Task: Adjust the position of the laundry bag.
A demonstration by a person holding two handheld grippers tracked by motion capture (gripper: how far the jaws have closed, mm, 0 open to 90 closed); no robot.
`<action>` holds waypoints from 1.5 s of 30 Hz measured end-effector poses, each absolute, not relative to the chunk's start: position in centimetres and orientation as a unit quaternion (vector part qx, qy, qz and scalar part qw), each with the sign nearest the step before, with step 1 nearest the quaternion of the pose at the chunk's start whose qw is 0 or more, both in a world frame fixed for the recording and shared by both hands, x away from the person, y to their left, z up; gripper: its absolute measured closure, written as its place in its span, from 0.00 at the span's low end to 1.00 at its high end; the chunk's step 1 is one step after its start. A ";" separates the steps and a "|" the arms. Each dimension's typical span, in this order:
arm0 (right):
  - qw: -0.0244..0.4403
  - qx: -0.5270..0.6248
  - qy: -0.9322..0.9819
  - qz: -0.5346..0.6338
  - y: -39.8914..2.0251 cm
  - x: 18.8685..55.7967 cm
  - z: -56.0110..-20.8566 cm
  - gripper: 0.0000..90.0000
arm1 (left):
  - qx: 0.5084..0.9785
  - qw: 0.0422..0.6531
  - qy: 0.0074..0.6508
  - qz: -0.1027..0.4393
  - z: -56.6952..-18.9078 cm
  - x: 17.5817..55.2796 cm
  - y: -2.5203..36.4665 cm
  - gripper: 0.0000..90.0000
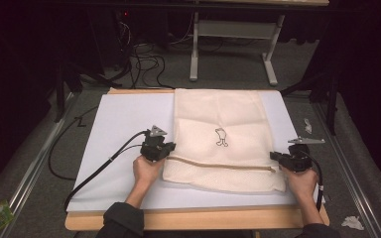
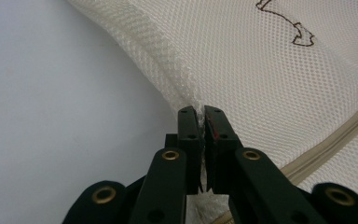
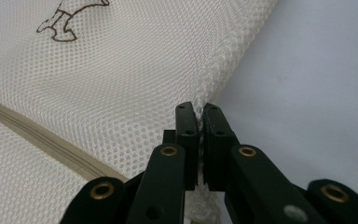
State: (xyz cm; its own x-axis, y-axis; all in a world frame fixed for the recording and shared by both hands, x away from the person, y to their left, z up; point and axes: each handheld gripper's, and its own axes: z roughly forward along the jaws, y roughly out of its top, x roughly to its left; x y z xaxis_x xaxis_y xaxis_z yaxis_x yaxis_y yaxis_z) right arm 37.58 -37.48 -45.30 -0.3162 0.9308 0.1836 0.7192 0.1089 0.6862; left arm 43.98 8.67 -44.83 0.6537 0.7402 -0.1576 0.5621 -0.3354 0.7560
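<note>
From above, both forearms come in low and nearly level, each hand wrapped around its tool near the front of the white tabletop. The left claw points rightward at the near left edge of a cream mesh bag; the right claw points leftward at the bag's near right edge, so the bag lies flat between them.

In the left gripper view, the left claw is pressed together, pinching the bag's edge seam. Beyond its tips the fabric is a fine honeycomb net with a brown outline drawing; a tan zipper runs off to its right.

In the right gripper view, the right claw likewise pinches the bag's rolled mesh hem, probably just at the edge. The zipper crosses to its left, and the smooth matte tabletop lies to its right.
</note>
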 end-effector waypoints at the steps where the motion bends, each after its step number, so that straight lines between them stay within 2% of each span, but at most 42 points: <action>1: 0.150 0.564 0.730 0.357 -37.4 37.6 -45.3 0.98 | 0.809 0.414 0.402 0.109 -44.8 43.9 8.8 0.96; 45: 0.125 0.513 0.754 0.390 -31.5 38.1 -44.6 0.98 | 0.786 0.427 0.425 0.138 -44.1 41.6 15.6 0.96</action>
State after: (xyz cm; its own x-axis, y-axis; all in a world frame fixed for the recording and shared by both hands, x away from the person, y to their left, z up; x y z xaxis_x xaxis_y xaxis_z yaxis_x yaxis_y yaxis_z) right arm 38.08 -31.52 -44.64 -0.4421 0.8716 0.2116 0.6763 0.1690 0.7170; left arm 41.62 15.62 -44.07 0.6005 0.7862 -0.1461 0.5505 -0.2739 0.7887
